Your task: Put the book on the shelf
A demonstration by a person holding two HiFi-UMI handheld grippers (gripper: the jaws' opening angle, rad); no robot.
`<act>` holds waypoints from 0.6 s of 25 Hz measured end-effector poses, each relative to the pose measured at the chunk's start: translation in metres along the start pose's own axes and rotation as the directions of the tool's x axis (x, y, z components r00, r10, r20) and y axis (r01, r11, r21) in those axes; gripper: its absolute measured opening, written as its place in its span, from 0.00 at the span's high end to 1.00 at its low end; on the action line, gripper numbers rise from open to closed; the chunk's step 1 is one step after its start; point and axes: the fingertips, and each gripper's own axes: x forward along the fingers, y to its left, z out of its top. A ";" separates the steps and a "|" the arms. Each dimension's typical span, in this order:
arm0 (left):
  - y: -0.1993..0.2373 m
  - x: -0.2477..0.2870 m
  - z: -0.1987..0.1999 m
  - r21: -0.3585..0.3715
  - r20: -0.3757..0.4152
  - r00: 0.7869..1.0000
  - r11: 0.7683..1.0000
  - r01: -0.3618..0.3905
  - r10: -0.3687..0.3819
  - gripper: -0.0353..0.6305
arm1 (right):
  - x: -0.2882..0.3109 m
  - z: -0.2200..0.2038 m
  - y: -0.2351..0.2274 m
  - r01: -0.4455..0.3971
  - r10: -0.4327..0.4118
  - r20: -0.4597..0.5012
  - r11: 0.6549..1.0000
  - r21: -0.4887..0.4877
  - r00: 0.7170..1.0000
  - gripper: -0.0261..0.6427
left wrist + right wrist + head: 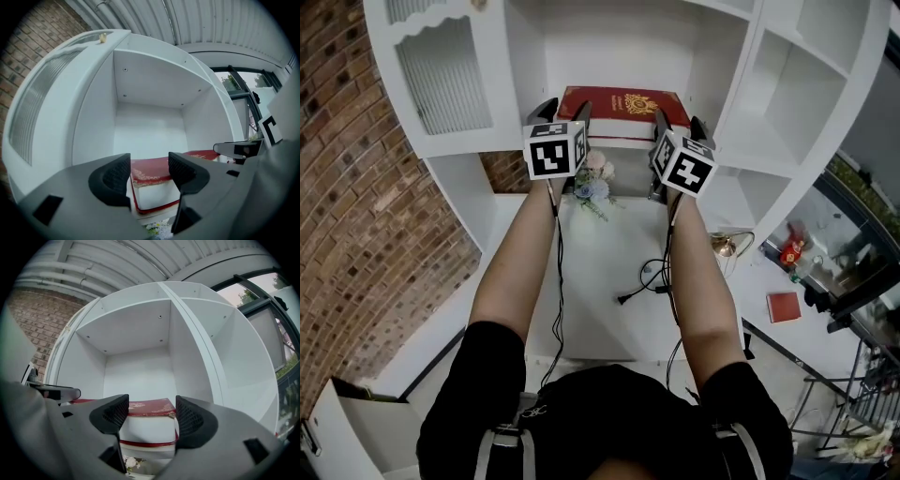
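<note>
The book [623, 101] is seen lying flat, red cover up, in the middle compartment of the white shelf [609, 42], at the upper centre of the head view. It is flanked at its near corners by the left gripper [564, 111] and the right gripper [678, 124]. In both gripper views the fingers [117, 176] are held released and apart, with a corner of the book [150, 406] showing in the gap beyond them and nothing pinched. Whether a finger brushes the cover cannot quite be settled.

The near edge of the book appears to sit close to the front lip of the shelf. If the fingers are drawn back while a corner is caught, the book could be dragged forward and tipped off. It would then likely drop onto the flowers [592, 183] below.

Only the book is held by the middle compartment. The flowers are kept in the recess beneath it.
</note>
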 end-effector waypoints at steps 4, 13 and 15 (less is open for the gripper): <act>0.000 -0.035 0.025 0.029 0.084 0.996 0.999 -0.028 0.026 0.60 | -0.028 0.022 0.003 -0.055 0.062 0.117 0.996 -0.064 0.991 0.51; -0.026 -0.138 0.022 0.088 0.239 0.970 0.994 -0.067 0.044 0.93 | -0.120 0.013 0.034 -0.189 0.195 0.219 0.981 -0.048 0.956 0.94; -0.036 -0.154 0.000 0.077 0.202 0.979 0.996 -0.045 0.029 0.93 | -0.135 -0.006 0.037 -0.210 0.212 0.198 0.977 -0.033 0.957 0.94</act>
